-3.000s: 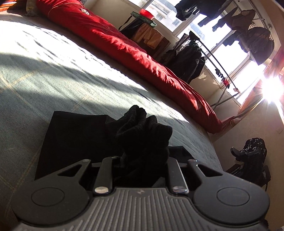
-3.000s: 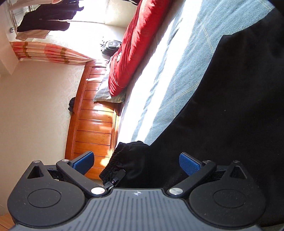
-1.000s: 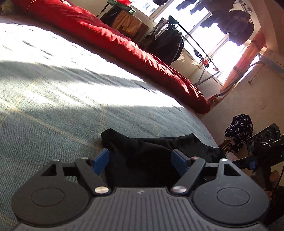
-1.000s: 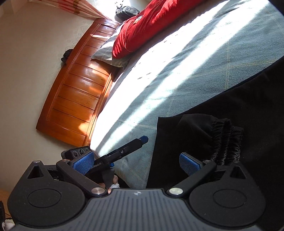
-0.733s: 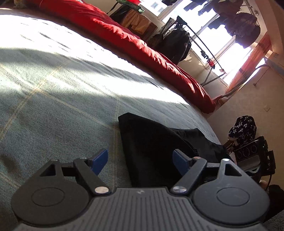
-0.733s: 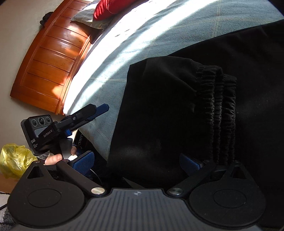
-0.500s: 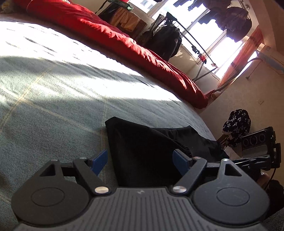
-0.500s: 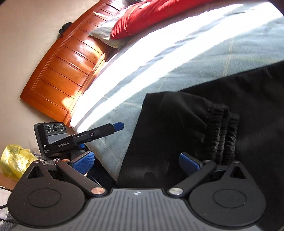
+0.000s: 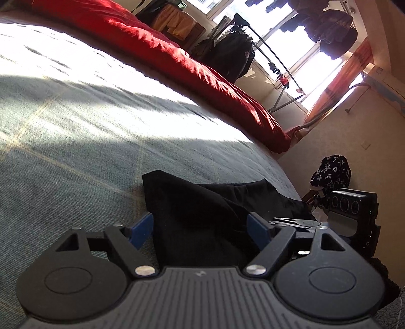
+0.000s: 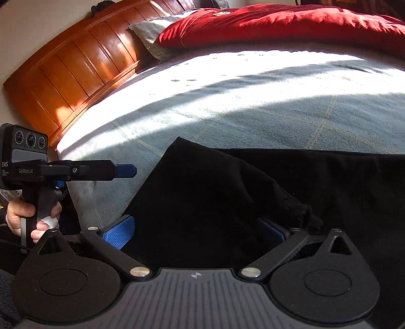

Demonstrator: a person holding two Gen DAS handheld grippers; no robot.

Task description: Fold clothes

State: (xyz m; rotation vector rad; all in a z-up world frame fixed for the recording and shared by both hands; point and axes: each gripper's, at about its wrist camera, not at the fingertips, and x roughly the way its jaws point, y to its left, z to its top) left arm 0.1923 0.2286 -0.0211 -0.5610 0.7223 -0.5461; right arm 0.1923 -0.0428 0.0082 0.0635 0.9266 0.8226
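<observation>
The left gripper (image 9: 200, 227) stood with its blue pads spread wide at the lower middle of its own view, the black garment (image 9: 202, 215) lying between them with neither pad pressing on it (the left pad sat just off the cloth's edge, over bare blanket). In the right wrist view the same tool showed at the left edge of the frame, its blue-tipped finger pointing right toward the cloth, and a hand (image 10: 22, 217) gripped its handle at the lower left.

The right gripper (image 10: 196, 231) was likewise spread, low in the middle of its frame; its left pad was clear and bright blue, while its right pad sat half under a gathered elastic edge of the garment (image 10: 253, 197), so contact there could not be told, though nothing was pinched.

The garment lay in a folded heap on the grey-green blanket (image 10: 253, 106) at the near edge of the bed, filling the lower centre and right of the right view. Sunlight crossed the blanket in a broad band. Further out, a red duvet (image 10: 278, 22) ran along the top of the frame, beside a pillow (image 10: 152, 33) and a wooden headboard (image 10: 71, 70) at the upper left. In the left view a clothes rack (image 9: 276, 63) stood by the window (image 9: 306, 65) at the upper right.
</observation>
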